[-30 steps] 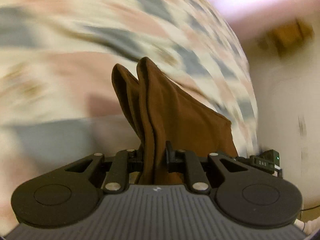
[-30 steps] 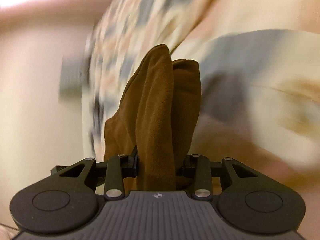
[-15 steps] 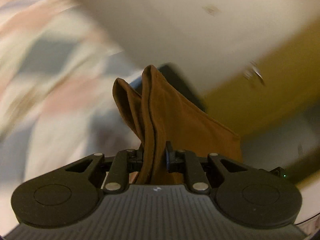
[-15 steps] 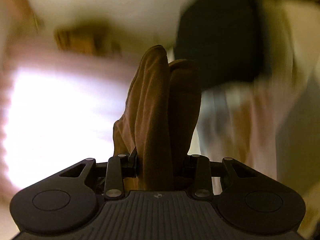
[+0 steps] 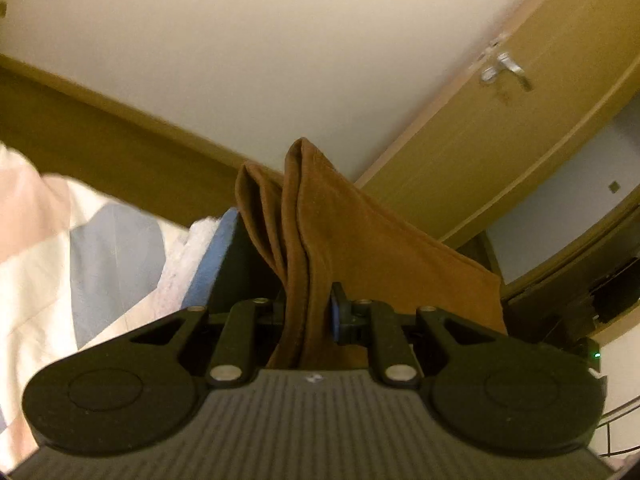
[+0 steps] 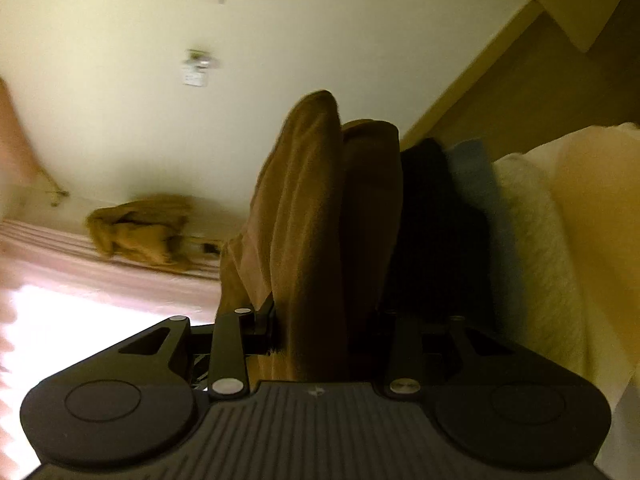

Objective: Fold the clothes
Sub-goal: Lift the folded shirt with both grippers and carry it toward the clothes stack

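A brown garment [image 5: 344,240] is pinched in folds between the fingers of my left gripper [image 5: 308,312], which is shut on it; the cloth rises past the fingers and spreads to the right. In the right wrist view the same brown garment [image 6: 312,216] stands bunched in thick vertical folds, with my right gripper [image 6: 320,320] shut on it. Both grippers hold the cloth up off the bed, with the cameras pointing at the walls. Beyond the brown cloth lies a stack of folded clothes: a dark piece [image 6: 432,216], a blue one [image 6: 476,176] and a white fluffy one [image 6: 536,232].
A patterned bedcover [image 5: 80,248] in cream, pink and grey-blue fills the left of the left wrist view. A wooden door [image 5: 500,92] with a metal handle stands to the right. Another crumpled tan garment [image 6: 144,232] lies on a pink striped surface [image 6: 60,240] by the wall.
Both grippers have swung up and away from the patterned bedcover, still gripping the brown garment. The views now face walls, door and the folded stack, and the motion blur has eased.
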